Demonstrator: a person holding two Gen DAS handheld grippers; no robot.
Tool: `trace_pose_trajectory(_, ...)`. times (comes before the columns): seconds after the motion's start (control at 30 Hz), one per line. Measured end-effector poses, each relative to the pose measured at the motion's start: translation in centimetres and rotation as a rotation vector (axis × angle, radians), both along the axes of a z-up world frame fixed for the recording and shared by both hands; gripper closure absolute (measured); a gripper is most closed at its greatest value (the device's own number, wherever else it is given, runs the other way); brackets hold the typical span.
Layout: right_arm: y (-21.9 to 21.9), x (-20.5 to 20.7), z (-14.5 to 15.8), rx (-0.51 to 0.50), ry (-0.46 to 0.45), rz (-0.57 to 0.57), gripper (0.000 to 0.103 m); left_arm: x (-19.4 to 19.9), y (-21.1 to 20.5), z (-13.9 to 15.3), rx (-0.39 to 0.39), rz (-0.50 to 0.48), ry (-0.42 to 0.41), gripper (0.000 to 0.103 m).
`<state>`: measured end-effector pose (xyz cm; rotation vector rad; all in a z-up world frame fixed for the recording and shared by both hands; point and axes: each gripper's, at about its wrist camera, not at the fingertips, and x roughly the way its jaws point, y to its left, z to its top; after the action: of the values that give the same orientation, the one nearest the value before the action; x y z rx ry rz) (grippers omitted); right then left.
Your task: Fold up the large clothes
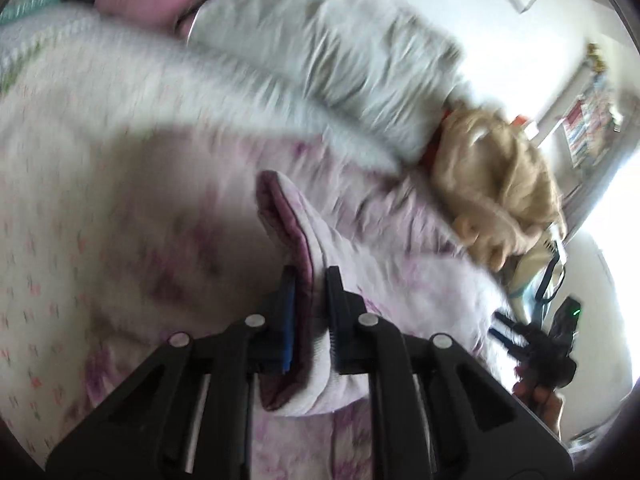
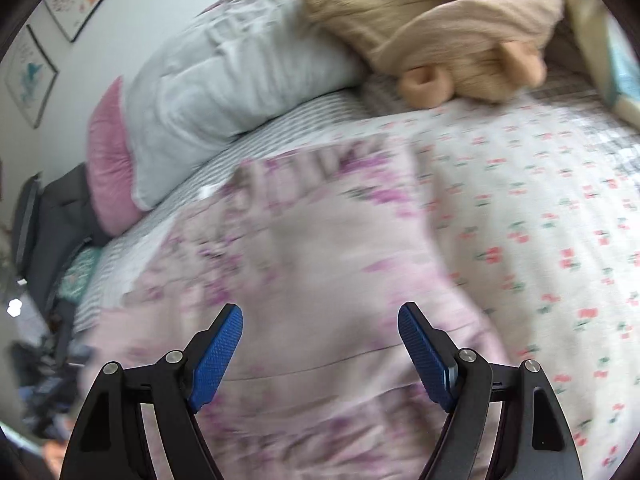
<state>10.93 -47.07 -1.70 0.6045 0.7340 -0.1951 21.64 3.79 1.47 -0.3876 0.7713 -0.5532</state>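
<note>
- The bedspread (image 2: 560, 220), white with small red cherries, covers most of what I see; in my right view it fills the 3 o'clock side.
- On it lies the garment I am folding, a pale pink floral garment (image 2: 312, 248), spread from the centre of my right view down to 6 o'clock, blurred.
- A grey pillow (image 2: 208, 92) sits at 10 o'clock in my right view, with a pink pillow (image 2: 110, 160) just beside it toward 9 o'clock.
- A tan plush toy (image 2: 440, 28) rests at 12 to 1 o'clock, touching the grey pillow's end.
- My left gripper (image 1: 311, 300) is clamped narrow on a folded edge of the floral garment (image 1: 304, 240), which rises toward 12 o'clock showing a darker purple lining.
- My right gripper (image 2: 320, 344) is spread wide and grips nothing, its blue pads (image 2: 218, 356) over the garment at 6 o'clock.
- In my left view the right gripper (image 1: 520, 332) appears small at 4 o'clock, against the garment's edge.
</note>
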Motion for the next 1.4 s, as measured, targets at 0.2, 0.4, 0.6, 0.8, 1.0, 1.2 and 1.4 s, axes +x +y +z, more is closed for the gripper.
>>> trace_pose_trajectory(0.2, -0.2, -0.1, -1.6, -0.153, 0.076, -0.052, 0.022, 2.3, -0.3, -3.4, 0.305, 0.180, 0.060, 0.069)
trace_pose_trajectory(0.4, 2.3, 0.5, -2.7, -0.291, 0.102, 0.029, 0.022, 1.3, -2.0, -3.7, 0.269, 0.082, 0.004, 0.053)
trace_pose_trajectory(0.6, 2.0, -0.1, -5.2, -0.318, 0.148, 0.038, 0.024, 1.2, -1.4, -6.3, 0.346, 0.042, 0.105, 0.047)
trace_pose_trajectory(0.8, 2.3, -4.0, 2.4, -0.309, 0.045, 0.083, 0.022, -1.6, 2.6, -2.3, 0.288, 0.050, 0.145, 0.012)
trace_pose_trajectory(1.0, 1.1, -10.9, 7.2, -0.154, 0.000, 0.131, 0.017, -5.9, 6.2, -0.1, 0.307, 0.026, 0.202, 0.004)
trace_pose_trajectory(1.2, -0.1, -17.8, 6.1, 0.044, 0.011, 0.139, 0.017, -9.5, 9.5, 0.1, 0.275, -0.048, 0.285, 0.003)
trace_pose_trajectory(1.4, -0.3, -22.8, 3.2, 0.149, 0.053, 0.164, 0.017, -12.0, 12.8, -1.3, 0.246, -0.084, 0.357, 0.003)
